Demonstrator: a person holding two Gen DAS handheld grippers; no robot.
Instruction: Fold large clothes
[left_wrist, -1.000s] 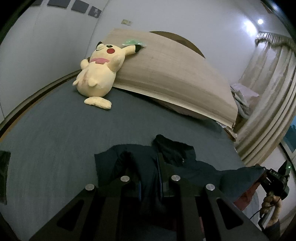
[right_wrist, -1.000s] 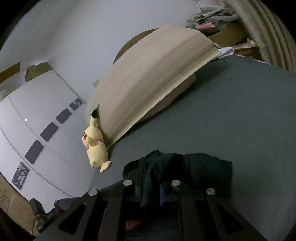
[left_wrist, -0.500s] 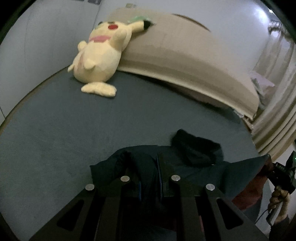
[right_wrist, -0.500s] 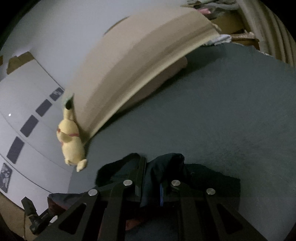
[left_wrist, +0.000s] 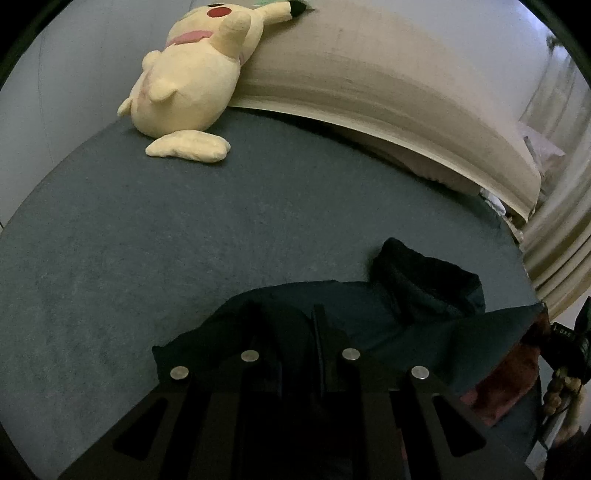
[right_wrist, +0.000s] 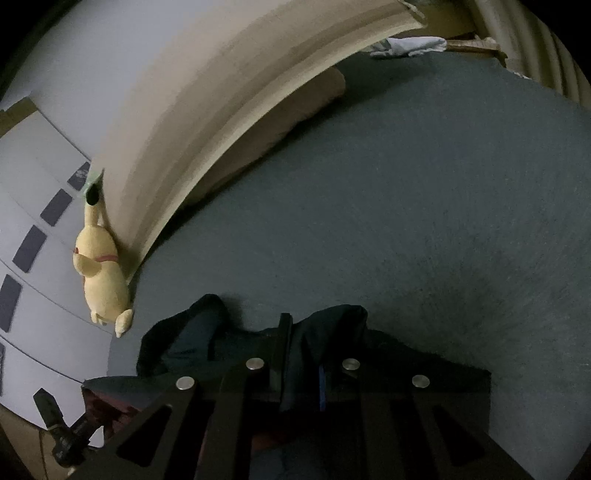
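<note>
Both tools pinch the dark jacket (left_wrist: 388, 317) — left tool (left_wrist: 286, 332) narrow on a bunched edge, right tool (right_wrist: 301, 354) narrow on cloth between its fingers. The jacket lies partly on the blue bed (left_wrist: 184, 240), collar toward the headboard (left_wrist: 388, 92), reddish lining showing at one side. Likely reason for the two-point hold — keeping one edge taut for laying flat. Plush toy (left_wrist: 192, 77) well apart.

The left hand-held gripper (left_wrist: 301, 332) clamps a dark jacket (left_wrist: 388, 314) lying on the bed (left_wrist: 184, 240). A yellow plush toy (left_wrist: 192, 81) leans against the headboard (left_wrist: 388, 85).
</note>
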